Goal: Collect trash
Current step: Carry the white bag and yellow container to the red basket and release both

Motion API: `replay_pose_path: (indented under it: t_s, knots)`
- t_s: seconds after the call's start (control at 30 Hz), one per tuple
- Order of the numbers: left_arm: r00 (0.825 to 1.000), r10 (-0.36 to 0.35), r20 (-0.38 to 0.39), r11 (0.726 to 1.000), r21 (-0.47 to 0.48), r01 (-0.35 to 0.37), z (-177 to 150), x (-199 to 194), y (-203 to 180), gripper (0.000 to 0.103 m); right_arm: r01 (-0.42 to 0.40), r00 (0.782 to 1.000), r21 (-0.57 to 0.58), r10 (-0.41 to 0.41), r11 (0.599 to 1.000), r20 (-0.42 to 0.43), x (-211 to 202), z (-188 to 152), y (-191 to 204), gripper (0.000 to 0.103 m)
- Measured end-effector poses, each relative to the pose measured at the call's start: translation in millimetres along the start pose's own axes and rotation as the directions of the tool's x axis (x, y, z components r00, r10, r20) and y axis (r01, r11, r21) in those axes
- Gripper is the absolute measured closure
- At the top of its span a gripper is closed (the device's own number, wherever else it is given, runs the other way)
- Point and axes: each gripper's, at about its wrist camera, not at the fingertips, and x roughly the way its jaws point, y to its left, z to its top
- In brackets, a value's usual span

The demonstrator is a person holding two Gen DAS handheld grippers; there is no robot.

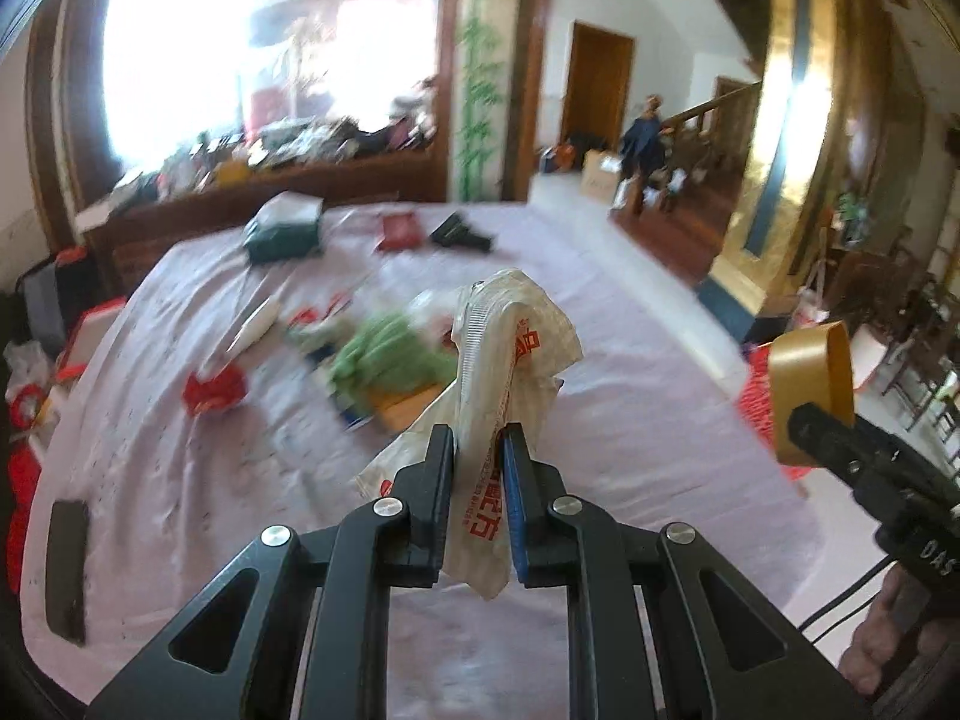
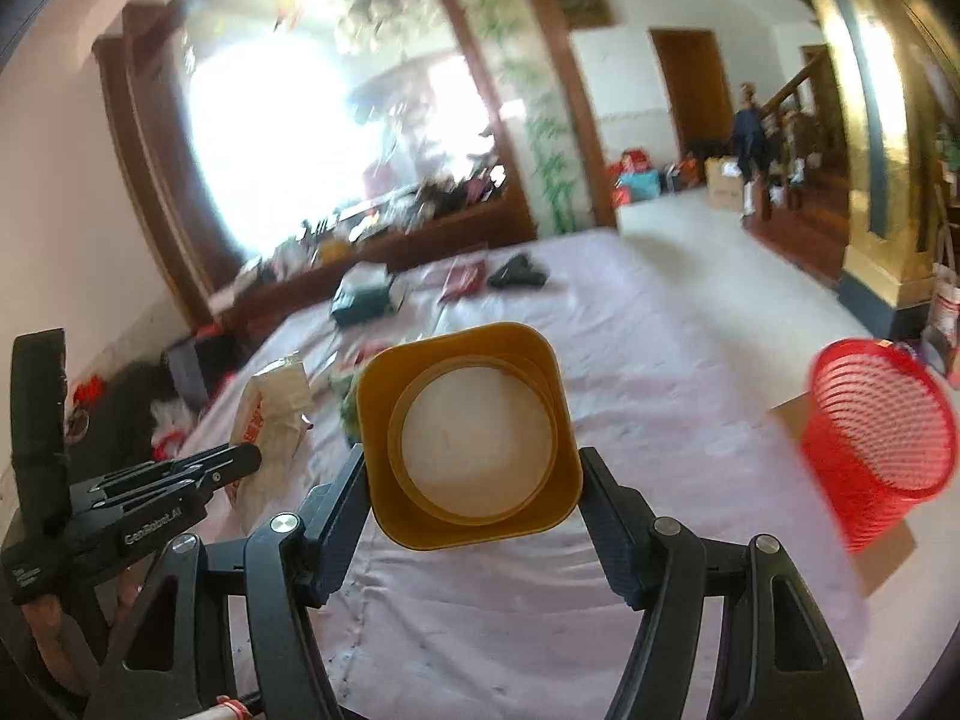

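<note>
Closest in, the left gripper is clamped tight on a crumpled white plastic wrapper with red print, which sticks up between the pads and hangs a bit below them too. The right gripper is squeezing a yellow-orange squarish cup from both sides, mouth facing the camera, with a pale round bottom visible inside. Both things are held up off the bed, side by side; from the left wrist view the cup shows at the right edge.

Below is a bed with a pale lilac sheet. Just past the wrapper there's a blurry heap of leftover stuff, including something green and a red packet. A red mesh wastebasket sits off to the right beside the bed, on what looks like cardboard.

Farther up the sheet: a dark green box, a flat red packet and a black object, too blurred to name. Behind that, a cluttered wooden ledge under a bright window.
</note>
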Motion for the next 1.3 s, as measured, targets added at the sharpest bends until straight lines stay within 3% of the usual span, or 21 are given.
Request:
replay_pose_path:
  t_s: [0.27, 0.53, 0.7, 0.87, 0.97, 1.13, 1.3]
  knots:
    - [0.994, -0.085, 0.061, 0.993, 0.088, 0.08, 18, -27, -77, 0.088, 0.08, 0.989, 0.04, -0.085, 0.996, 0.122, -65, 14, -38, 0.032]
    - [0.974, -0.218, 0.066, 0.966, 0.155, 0.206, 38, -27, -142, 0.088, 0.195, 0.952, 0.096, -0.212, 0.976, 0.222, -118, 32, -93, 0.032]
    - [0.943, -0.334, 0.016, 0.923, 0.207, 0.323, 52, -1, -187, 0.087, 0.242, 0.931, 0.163, -0.277, 0.956, 0.24, -128, 43, -139, 0.032]
    - [0.893, -0.435, -0.113, 0.87, 0.203, 0.449, 57, 58, -228, 0.087, 0.269, 0.929, 0.272, -0.323, 0.924, 0.178, -109, 43, -202, 0.032]
    - [0.877, -0.448, -0.172, 0.865, 0.166, 0.474, 61, 95, -247, 0.087, 0.286, 0.93, 0.312, -0.341, 0.906, 0.136, -98, 40, -236, 0.032]
    - [0.823, -0.505, -0.259, 0.834, 0.101, 0.543, 67, 146, -281, 0.087, 0.313, 0.933, 0.346, -0.355, 0.885, 0.064, -66, 38, -277, 0.032]
    - [0.793, -0.521, -0.316, 0.817, 0.087, 0.571, 66, 190, -318, 0.087, 0.336, 0.933, 0.352, -0.36, 0.874, 0.002, -37, 35, -307, 0.032]
